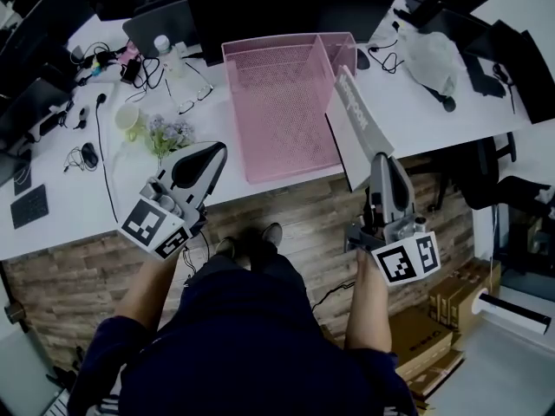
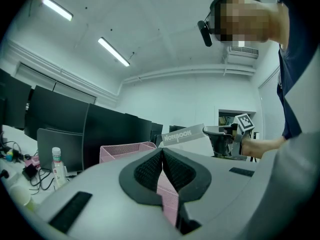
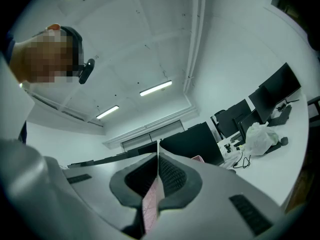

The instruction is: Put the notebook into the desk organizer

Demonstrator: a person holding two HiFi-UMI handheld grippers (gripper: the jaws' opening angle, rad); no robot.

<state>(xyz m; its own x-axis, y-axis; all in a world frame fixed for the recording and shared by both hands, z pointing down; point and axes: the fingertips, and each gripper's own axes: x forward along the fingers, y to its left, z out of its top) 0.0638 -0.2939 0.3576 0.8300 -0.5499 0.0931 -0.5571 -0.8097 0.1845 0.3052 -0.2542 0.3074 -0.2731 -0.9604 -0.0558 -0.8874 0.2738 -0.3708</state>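
The pink mesh desk organizer (image 1: 282, 111) stands upright on the white desk (image 1: 78, 189), straight ahead of me. My right gripper (image 1: 380, 157) is shut on the lower edge of the grey-white notebook (image 1: 360, 115), which is held tilted in the air just right of the organizer, over the desk's front edge. In the right gripper view the right gripper (image 3: 158, 156) pinches the notebook's thin edge (image 3: 158, 145). My left gripper (image 1: 218, 150) hovers left of the organizer, shut and empty. From the left gripper (image 2: 162, 151) the organizer (image 2: 125, 151) and the notebook (image 2: 184, 133) both show.
Left of the organizer lie a small flower bunch (image 1: 169, 134), a cup (image 1: 127, 115), glasses (image 1: 195, 98), a bottle (image 1: 162, 44) and cables. A white plastic bag (image 1: 431, 55) sits at the right. Dark monitors line the back. Cardboard boxes (image 1: 425, 336) stand on the floor.
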